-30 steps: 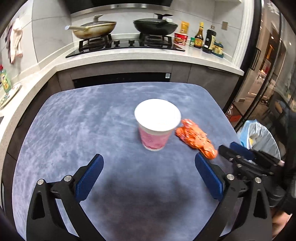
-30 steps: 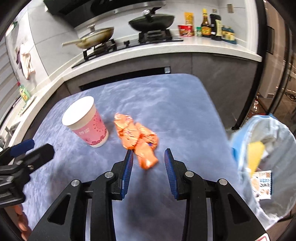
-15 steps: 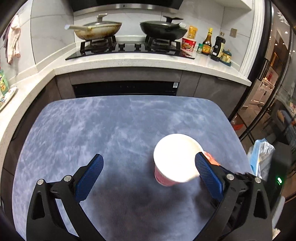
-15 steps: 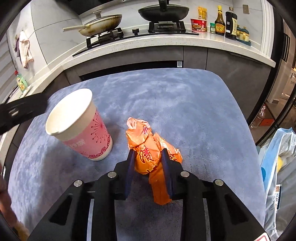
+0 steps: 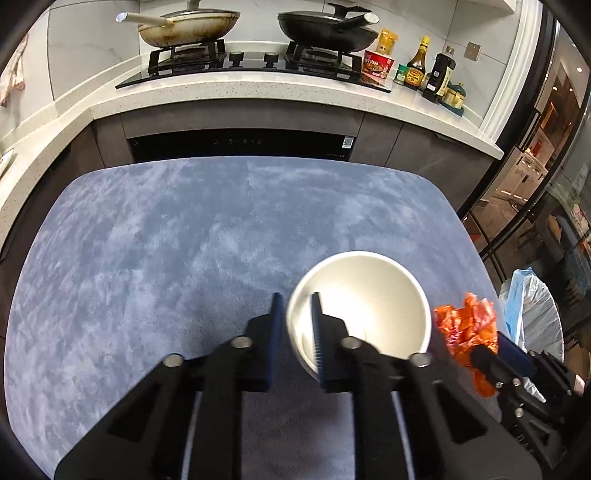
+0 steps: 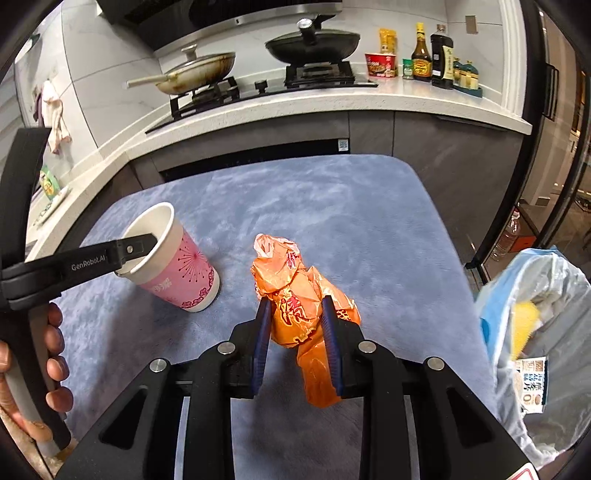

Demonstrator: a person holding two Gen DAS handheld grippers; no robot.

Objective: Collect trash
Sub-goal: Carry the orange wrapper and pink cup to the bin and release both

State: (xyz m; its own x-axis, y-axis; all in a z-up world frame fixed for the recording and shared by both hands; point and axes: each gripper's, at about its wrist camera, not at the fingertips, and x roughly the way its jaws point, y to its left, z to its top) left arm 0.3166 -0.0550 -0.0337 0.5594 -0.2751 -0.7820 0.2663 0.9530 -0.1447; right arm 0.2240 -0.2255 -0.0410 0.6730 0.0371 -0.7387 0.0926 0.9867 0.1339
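A white paper cup [image 5: 364,306] with a pink printed side [image 6: 181,273] tilts on the blue table cloth [image 5: 166,240]. My left gripper [image 5: 295,317] is shut on the cup's near rim, one finger inside and one outside. My right gripper [image 6: 295,321] is shut on a crumpled orange wrapper [image 6: 295,291], held just above the cloth; the wrapper also shows in the left wrist view [image 5: 467,328]. A trash bag [image 6: 546,317] with blue lining stands open beyond the table's right edge.
A kitchen counter [image 5: 240,96] with a hob, two pans [image 5: 188,26] and sauce bottles [image 5: 439,74] runs behind the table. The trash bag holds yellow and printed packets [image 6: 528,354]. A glass door [image 6: 569,184] is at the right.
My left gripper moved in over the cup and shut on its rim, tilting it. My right gripper stayed shut on the orange wrapper and lifted it slightly.
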